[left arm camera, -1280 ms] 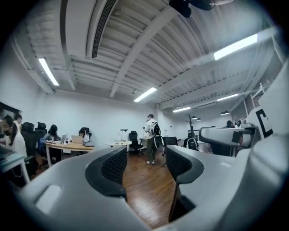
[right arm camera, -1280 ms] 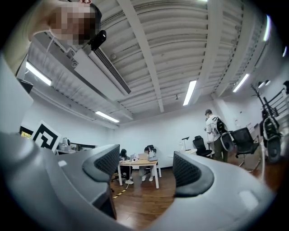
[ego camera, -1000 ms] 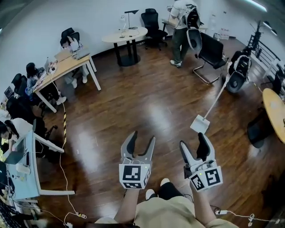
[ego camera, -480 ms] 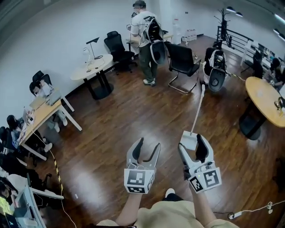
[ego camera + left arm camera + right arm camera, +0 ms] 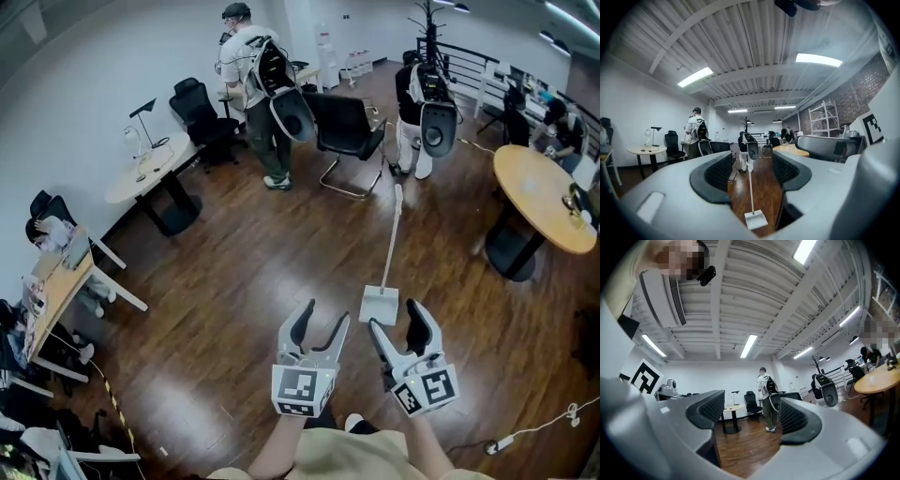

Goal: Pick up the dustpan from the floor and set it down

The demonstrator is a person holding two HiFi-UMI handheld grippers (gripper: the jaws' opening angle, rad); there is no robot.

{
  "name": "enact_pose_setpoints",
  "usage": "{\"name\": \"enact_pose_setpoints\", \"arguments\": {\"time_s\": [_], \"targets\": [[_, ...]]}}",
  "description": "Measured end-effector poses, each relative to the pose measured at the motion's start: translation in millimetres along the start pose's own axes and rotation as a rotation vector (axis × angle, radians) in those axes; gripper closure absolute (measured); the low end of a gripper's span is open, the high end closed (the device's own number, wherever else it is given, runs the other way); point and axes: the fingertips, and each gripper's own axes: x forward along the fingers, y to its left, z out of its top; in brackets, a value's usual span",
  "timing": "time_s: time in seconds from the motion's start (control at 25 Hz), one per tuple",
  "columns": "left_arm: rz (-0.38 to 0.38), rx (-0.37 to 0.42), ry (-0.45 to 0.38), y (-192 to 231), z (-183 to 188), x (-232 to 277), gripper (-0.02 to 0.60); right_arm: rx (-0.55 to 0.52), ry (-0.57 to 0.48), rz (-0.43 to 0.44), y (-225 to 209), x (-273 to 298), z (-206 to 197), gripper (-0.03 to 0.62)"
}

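Your left gripper (image 5: 324, 316) and right gripper (image 5: 396, 318) both have their jaws wide apart, with nothing between them. The dustpan (image 5: 380, 306) sits on the wooden floor (image 5: 234, 281) ahead of them, its long handle upright.

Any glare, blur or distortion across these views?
Head view: strong fisheye, the walls bow; soft light sheen on the wood floor; the dustpan is sharp. Left gripper view: black vignette corners, ceiling light blown out, near jaws soft. Right gripper view: same vignette, mosaic patches at upper left and right.
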Motion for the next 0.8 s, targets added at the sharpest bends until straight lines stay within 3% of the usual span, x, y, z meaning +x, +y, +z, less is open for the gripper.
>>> {"name": "enact_pose_setpoints", "arguments": {"time_s": [0.28,0.6,0.8], "targets": [[-0.097,-0.002,-0.016,24,-6,112,0.324,-0.035,0.010,-0.123,-89,72,-17,0.244],[-0.181,-0.009,-0.021,108,-4,231,0.327,-0.088,0.041,-0.264,-149,176,-40,0.252],[-0.241,-0.040,0.020,109,-25,296,0.331,-0.094,0.090,-0.339,-198,195,-60,0.252]]}}
